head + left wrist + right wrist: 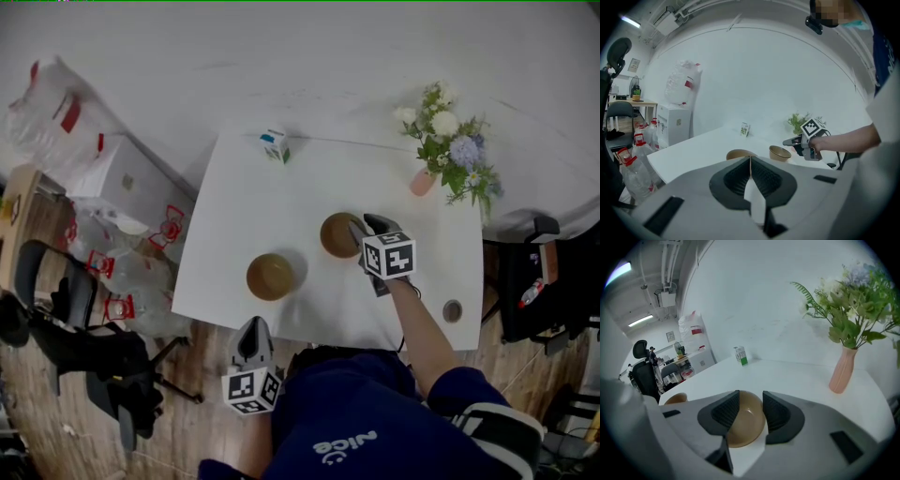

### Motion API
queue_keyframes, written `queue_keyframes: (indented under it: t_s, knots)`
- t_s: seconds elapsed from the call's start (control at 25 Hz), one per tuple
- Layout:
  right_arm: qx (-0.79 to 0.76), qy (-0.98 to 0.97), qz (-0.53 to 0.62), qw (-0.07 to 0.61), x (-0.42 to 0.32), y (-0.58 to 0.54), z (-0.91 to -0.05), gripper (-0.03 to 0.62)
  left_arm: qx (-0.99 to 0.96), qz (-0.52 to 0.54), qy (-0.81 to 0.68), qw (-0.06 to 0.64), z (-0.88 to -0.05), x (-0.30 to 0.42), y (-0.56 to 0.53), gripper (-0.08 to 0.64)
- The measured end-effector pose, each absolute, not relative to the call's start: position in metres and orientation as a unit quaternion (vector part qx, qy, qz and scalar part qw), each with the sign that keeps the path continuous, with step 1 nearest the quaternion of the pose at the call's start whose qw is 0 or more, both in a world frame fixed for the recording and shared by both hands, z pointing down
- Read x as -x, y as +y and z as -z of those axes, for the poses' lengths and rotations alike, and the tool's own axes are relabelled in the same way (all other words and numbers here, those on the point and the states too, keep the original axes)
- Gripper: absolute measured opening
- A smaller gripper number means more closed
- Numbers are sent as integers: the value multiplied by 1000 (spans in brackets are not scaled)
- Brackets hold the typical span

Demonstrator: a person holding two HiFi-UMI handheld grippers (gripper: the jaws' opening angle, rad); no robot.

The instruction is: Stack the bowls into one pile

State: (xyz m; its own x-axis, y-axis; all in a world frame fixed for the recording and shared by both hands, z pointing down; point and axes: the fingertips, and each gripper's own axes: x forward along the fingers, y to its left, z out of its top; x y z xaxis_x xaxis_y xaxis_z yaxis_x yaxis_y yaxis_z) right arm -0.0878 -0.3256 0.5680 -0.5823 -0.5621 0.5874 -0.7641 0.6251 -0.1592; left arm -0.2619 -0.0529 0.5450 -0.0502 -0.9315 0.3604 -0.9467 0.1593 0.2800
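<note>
my right claw (750,398) is standing wide open around the near side of the round brown paper bowl (740,427) closest to the pink vase (843,369), pressing on nothing. the second brown paper bowl (270,277) is lying farther from the vase, to that claw's left on the white surface (244,197). my left claw (750,161) is hanging shut and empty, beyond it. my right forearm is angling downward.

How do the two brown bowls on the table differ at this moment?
The right bowl has the right tool at its rim, jaws apart; the left bowl stands alone, untouched. The right bowl sits farther back on the white table; the left bowl sits nearer its front edge. Both are brown, upright and empty.
</note>
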Motion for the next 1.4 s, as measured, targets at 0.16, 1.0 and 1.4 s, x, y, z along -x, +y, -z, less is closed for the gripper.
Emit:
queue_keyframes:
  t_s: [0.16,1.0,1.4]
  knots:
    - [-348,-889,-185,231,111,-306,-546,168,-647,-13,-726,232,-544,264,-51,25]
    - [-157,-911,-218,314,235,-209,-602,141,-584,9,-776,238,-553,301,3,25]
    - [-150,-898,-234,341,246,-198,-622,89,-571,19,-785,237,-554,309,11,25]
